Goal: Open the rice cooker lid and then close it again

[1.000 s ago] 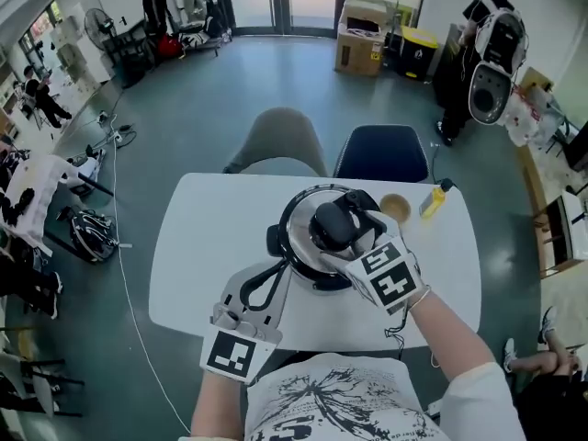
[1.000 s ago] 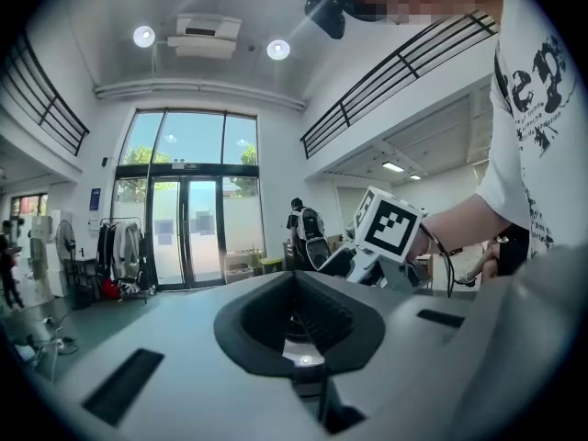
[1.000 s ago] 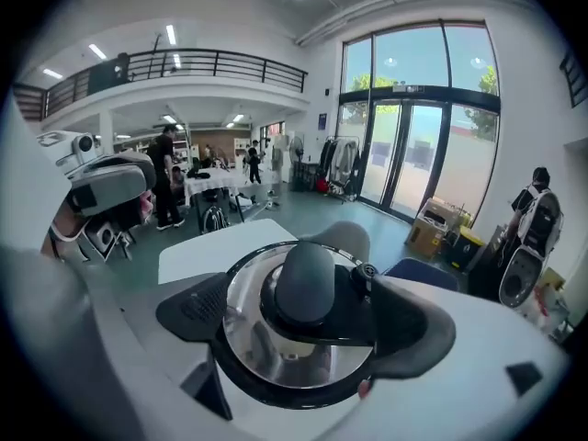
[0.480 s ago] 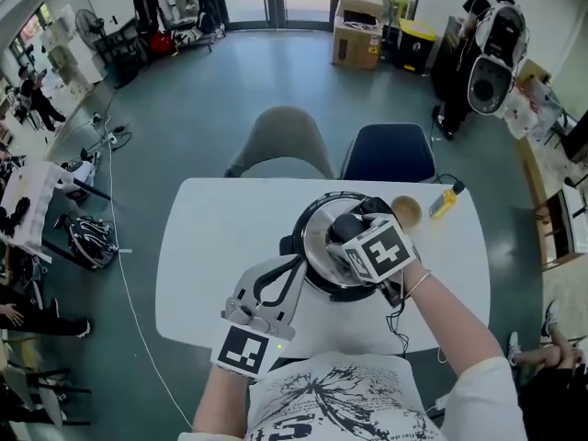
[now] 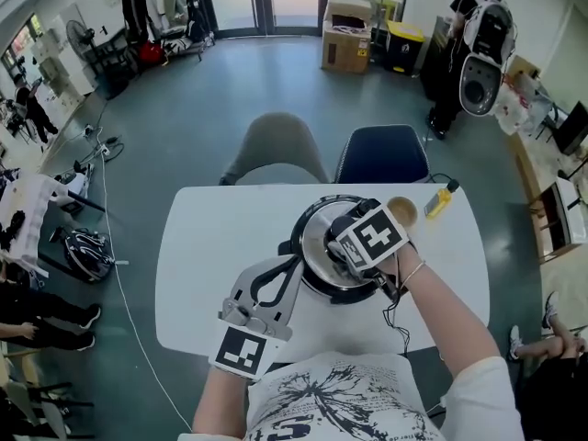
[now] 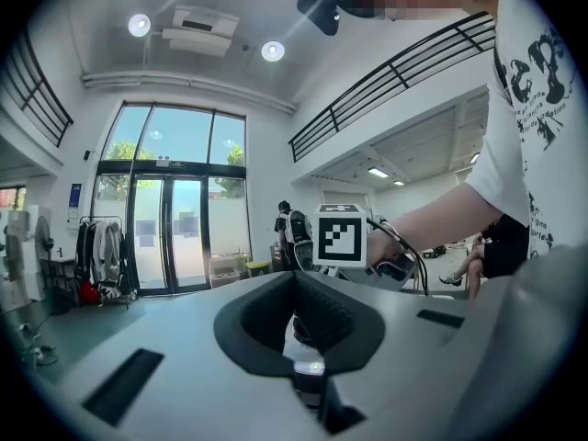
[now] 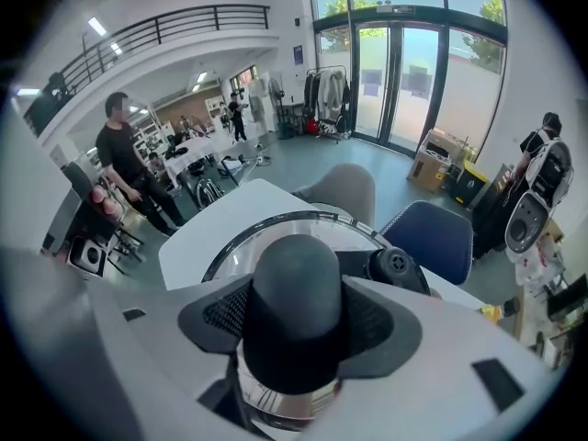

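Since a second ago, my right gripper (image 5: 354,237) has tipped down from the 4 o'clock side of the pot onto the top of it. My left gripper (image 5: 294,263) has slid in across the table until its tips reach the pot's 8 o'clock side.

On the right, my fingers (image 7: 225,312) are closing round the black knob (image 7: 296,283). It stands squarely between them, and both ribbed pads look to be meeting its sides. The marker cube hides most of the knob from my head view.

On the left, my fingers (image 6: 335,320) are drawn together, so that they form a closed loop from above. Nothing sits inside the loop. Past the tips, a narrow strip of shiny metal shows. The tips appear to rest against the pot's side, though I can't be sure they press on it.

The round rice cooker (image 5: 331,292) stands upright on the rounded white table (image 5: 202,246), a little toward 3 o'clock of the table's middle. Its shiny steel lid (image 5: 317,237) lies flat and shut on the pot, with the knob at its centre and a bright rim ringing it.

A small tan cup (image 5: 401,211) sits just beside the cooker at its 2 o'clock.
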The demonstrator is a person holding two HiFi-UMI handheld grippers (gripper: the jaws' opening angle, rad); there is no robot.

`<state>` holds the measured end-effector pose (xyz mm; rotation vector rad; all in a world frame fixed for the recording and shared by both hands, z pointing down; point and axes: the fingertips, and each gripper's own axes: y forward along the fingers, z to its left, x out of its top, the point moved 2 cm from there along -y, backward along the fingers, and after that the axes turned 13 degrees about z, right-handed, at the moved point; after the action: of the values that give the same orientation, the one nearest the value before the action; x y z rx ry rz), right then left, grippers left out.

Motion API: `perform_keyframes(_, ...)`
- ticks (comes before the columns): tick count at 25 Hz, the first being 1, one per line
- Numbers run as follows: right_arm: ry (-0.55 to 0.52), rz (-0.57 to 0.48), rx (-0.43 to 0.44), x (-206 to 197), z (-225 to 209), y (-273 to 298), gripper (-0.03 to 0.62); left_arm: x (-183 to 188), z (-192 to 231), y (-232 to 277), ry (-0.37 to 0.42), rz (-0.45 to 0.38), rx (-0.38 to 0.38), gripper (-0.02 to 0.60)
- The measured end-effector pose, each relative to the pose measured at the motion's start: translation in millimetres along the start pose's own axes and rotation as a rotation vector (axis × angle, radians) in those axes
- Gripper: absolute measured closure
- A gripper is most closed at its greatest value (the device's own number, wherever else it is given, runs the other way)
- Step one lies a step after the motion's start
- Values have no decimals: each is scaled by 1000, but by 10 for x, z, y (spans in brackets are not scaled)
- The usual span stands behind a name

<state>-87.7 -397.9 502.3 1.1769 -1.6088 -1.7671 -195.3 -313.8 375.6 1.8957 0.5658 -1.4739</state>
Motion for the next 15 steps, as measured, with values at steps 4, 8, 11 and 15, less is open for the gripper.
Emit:
perform_keyframes(4,17,-15,0,3,-3,-40,299,52,-17,-38,17,-7,-13,568)
perform_keyframes(8,31,-26,-2,-8,31,0,301,-54,19,-107,23,5,-9,568)
perform_keyframes(11,43,-39,-9,2,28,-5,301,-116,58,-146,19,10,-4,568)
perform_keyframes(15,36,-57,-27,23,11,-115,301,-41,15,-173,24,10,2,568)
